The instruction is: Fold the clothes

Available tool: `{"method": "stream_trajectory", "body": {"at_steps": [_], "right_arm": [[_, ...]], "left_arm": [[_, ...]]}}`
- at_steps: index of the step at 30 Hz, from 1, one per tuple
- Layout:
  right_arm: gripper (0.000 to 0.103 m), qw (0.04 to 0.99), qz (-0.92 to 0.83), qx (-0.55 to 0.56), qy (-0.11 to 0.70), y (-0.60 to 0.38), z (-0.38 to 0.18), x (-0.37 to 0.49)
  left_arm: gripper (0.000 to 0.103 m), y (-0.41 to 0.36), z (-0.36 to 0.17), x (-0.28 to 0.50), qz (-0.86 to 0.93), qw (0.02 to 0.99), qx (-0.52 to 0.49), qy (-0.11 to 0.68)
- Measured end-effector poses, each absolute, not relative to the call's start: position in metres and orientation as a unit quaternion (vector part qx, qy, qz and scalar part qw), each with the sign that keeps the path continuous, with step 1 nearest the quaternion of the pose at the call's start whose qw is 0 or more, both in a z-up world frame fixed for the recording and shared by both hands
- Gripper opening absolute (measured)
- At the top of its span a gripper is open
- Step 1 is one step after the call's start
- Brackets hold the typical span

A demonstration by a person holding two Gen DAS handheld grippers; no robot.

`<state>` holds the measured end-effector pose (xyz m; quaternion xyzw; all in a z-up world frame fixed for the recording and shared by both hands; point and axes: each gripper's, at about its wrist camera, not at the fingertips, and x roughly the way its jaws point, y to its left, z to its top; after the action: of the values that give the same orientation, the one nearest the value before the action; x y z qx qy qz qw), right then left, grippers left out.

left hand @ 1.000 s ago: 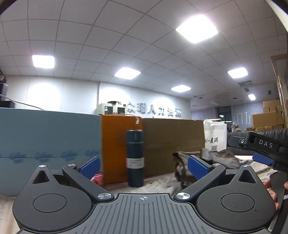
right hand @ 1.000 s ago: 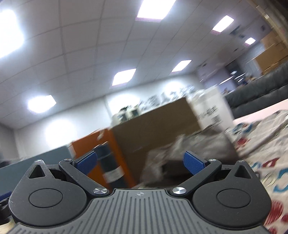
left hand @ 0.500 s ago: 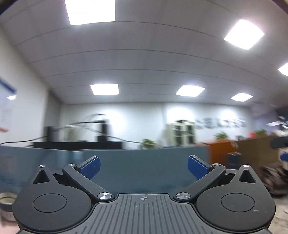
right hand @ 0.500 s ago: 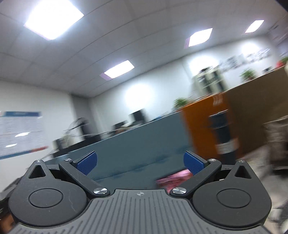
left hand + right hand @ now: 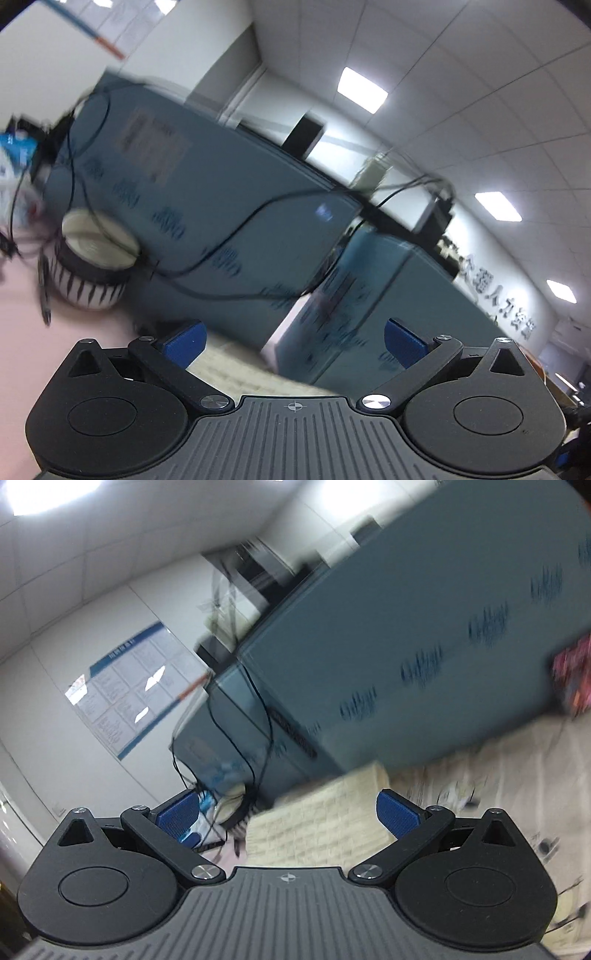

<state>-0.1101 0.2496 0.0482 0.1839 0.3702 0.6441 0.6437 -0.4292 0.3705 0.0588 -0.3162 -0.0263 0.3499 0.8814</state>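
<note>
Left gripper (image 5: 293, 338) and right gripper (image 5: 284, 810): fingers spread wide, holding nothing. Cream knit garment (image 5: 314, 812) on bench just ahead of right gripper, blurred. Best: level both views, slow down, pinch near hem corners.

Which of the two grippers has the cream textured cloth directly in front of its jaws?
The right gripper: the cream cloth fills the gap between its open jaws. The left gripper faces mostly the blue partition.

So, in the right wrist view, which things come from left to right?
White wall poster with blue header → black hanging cables → cream knitted cloth → blue-grey partition panel → pink patterned object.
</note>
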Motion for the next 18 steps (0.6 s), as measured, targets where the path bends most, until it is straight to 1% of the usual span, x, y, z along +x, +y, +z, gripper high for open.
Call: {"method": "stream_trajectory", "body": {"at_steps": [3,6,9,14,15,16,17,18], "right_arm": [[0.103,0.618,0.637,0.183,0.424,0.283,0.017,-0.109],[0.103,0.604,0.626,0.184,0.457,0.305,-0.004,-0.108],[0.103,0.586,0.63,0.188,0.473,0.321,-0.023,-0.106],[0.103,0.566,0.631,0.201,0.49,0.333,-0.044,-0.104],[0.103,0.561,0.63,0.211,0.493,0.331,-0.047,-0.102],[0.103,0.555,0.629,0.222,0.498,0.329,-0.049,-0.099],[0.103,0.548,0.627,0.233,0.502,0.327,-0.052,-0.096],[0.103,0.545,0.623,0.242,0.505,0.324,-0.054,-0.093]], "left_arm": [[0.103,0.404,0.033,-0.43,0.328,0.869,-0.37,-0.009],[0.103,0.429,0.014,-0.423,0.281,0.866,-0.413,-0.004],[0.103,0.435,0.011,-0.416,0.23,0.883,-0.409,-0.004],[0.102,0.442,0.008,-0.408,0.19,0.898,-0.396,-0.028],[0.098,0.439,0.006,-0.405,0.196,0.899,-0.392,-0.026],[0.076,0.435,0.005,-0.401,0.206,0.902,-0.38,-0.018],[0.057,0.43,0.007,-0.397,0.223,0.907,-0.358,0.0],[0.024,0.424,0.009,-0.394,0.238,0.91,-0.338,0.013]]}}
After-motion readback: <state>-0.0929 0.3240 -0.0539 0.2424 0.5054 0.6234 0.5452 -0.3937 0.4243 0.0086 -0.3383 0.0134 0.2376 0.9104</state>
